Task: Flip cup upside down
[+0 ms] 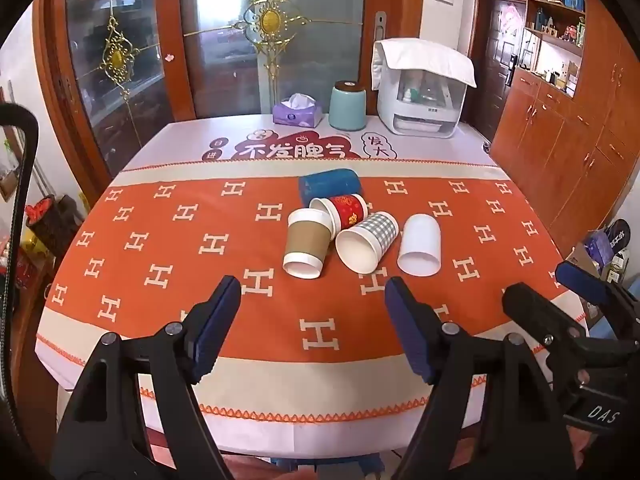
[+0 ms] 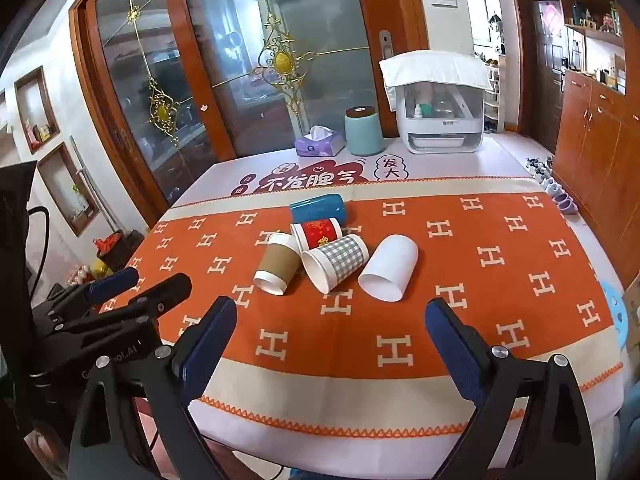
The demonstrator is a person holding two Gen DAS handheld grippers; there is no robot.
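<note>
Several paper cups lie on their sides in a cluster on the orange tablecloth (image 1: 160,248): a brown-sleeved cup (image 1: 306,244), a red cup (image 1: 344,210), a grey-checked cup (image 1: 370,240), a plain white cup (image 1: 420,244) and a blue cup (image 1: 330,185) behind. They also show in the right wrist view: brown (image 2: 278,264), red (image 2: 320,232), checked (image 2: 340,260), white (image 2: 390,266), blue (image 2: 318,208). My left gripper (image 1: 314,304) is open and empty, short of the cups. My right gripper (image 2: 330,324) is open and empty, also short of them, and shows at the left wrist view's right edge (image 1: 560,292).
At the table's far end stand a purple tissue box (image 1: 298,114), a teal canister (image 1: 347,106) and a white appliance under a cloth (image 1: 422,96). Wooden cabinets (image 1: 560,120) stand right, glass doors (image 1: 224,40) behind. The left gripper shows at the right view's left edge (image 2: 140,284).
</note>
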